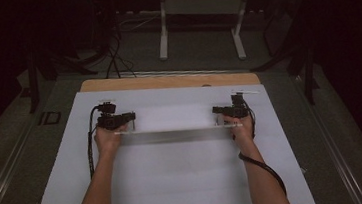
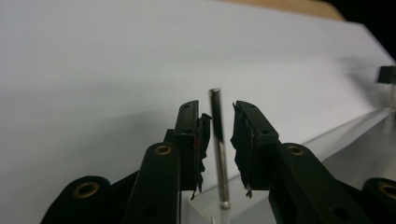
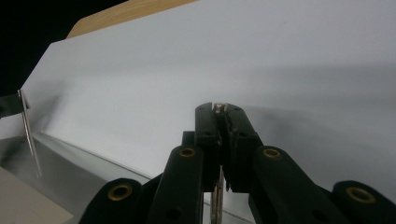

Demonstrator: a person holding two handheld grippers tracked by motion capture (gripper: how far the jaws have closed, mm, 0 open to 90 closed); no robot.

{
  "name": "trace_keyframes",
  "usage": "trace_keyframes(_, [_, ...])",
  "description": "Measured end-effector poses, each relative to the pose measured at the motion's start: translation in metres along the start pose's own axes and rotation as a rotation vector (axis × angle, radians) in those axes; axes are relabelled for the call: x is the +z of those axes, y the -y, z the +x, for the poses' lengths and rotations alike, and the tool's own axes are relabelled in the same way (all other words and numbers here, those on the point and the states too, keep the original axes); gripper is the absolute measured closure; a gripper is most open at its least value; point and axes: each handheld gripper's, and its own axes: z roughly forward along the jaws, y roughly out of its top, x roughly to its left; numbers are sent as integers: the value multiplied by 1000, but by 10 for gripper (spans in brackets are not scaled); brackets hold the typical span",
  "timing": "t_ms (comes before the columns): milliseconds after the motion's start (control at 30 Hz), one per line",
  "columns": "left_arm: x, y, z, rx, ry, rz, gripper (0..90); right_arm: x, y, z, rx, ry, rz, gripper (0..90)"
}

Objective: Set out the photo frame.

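The left gripper [image 2: 219,135] stands open around its pin [image 2: 217,140], mid-frame; the right gripper [image 3: 219,116] clamps its pin [image 3: 219,108]. This looks like the release step, so next the right should let go.

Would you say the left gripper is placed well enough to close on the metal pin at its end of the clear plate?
Probably yes: the left gripper has its fingers on either side of the upright metal pin, gaps showing on both sides and nothing between them. Closing should catch it above the clear plate.
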Motion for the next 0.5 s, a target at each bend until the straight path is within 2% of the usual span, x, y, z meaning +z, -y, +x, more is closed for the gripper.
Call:
trace_keyframes(167, [-18,-4,-6,63,-3,-39,691,0,0,1,-3,3,0,858])
trace_keyframes(367, [-39,-7,-19,126,27,-83,680,-1,0,1,-10,0,1,858])
trace_keyframes(467, [-53,-6,-31,183,46,-105,661,-1,0,1,-10,-1,1,858])
trace_keyframes(500, [-53,-6,-31,183,46,-105,655,-1,0,1,-10,-1,1,858])
